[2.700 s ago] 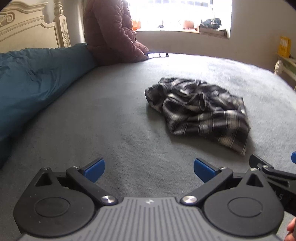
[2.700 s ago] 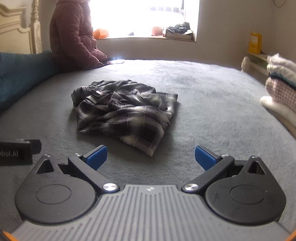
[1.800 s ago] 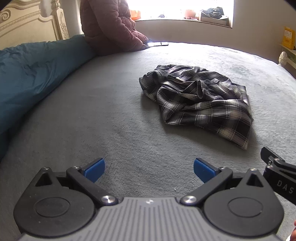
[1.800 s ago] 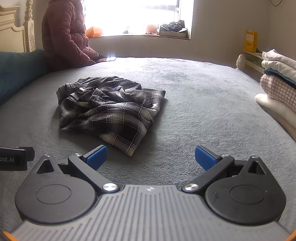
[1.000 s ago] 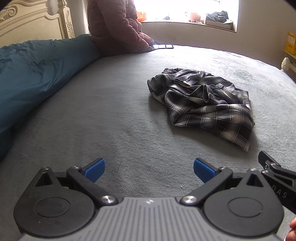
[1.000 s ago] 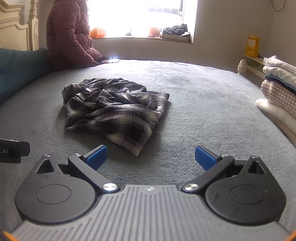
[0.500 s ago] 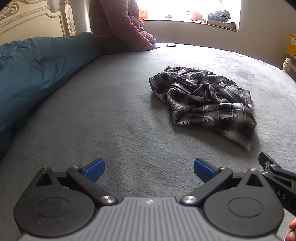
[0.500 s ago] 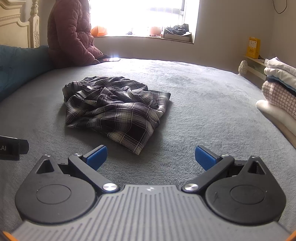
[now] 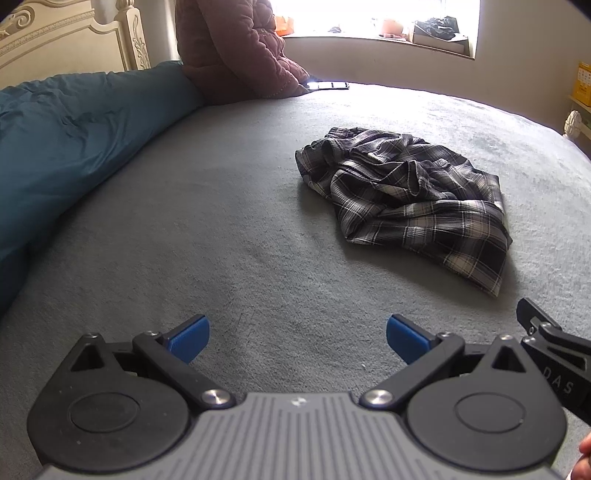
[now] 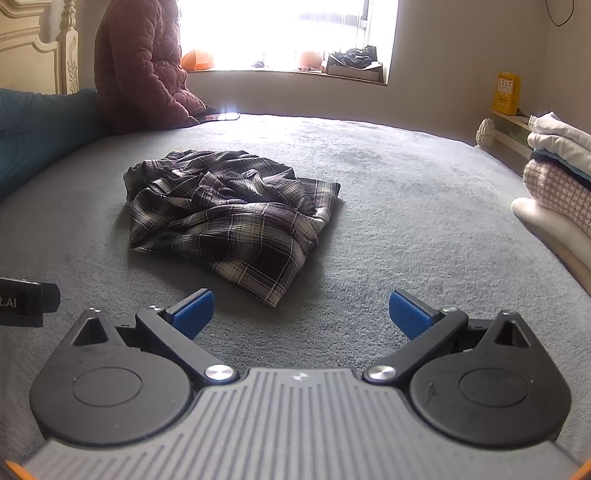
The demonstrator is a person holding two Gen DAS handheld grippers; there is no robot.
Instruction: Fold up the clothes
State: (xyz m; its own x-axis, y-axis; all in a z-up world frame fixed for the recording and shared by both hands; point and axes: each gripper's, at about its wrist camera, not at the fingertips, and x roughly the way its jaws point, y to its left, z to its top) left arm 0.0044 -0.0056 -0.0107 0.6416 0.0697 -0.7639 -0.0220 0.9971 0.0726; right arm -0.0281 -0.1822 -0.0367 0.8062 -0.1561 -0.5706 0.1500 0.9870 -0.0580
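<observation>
My left gripper [image 9: 297,339] hangs wide, gripping nothing; my right gripper [image 10: 300,314] is just as wide and bare. Ahead, mid-bed [image 10: 406,206], the dark plaid shirt [image 10: 229,214] lies crumpled, bunched toward the far edge, one flat corner nearest me.

Place: a home bedroom.
Bed: a wide grey bed cover [image 10: 406,192] fills the foreground.
Headboard: carved cream headboard [image 9: 66,40] at 10 o'clock.
Bedding: teal duvet [image 9: 62,147] at 9 o'clock.
Window: bright window [image 10: 288,33] at 12 o'clock, with clutter on its sill.
Laundry: stack of folded clothes [image 10: 554,173] at 3 o'clock.
</observation>
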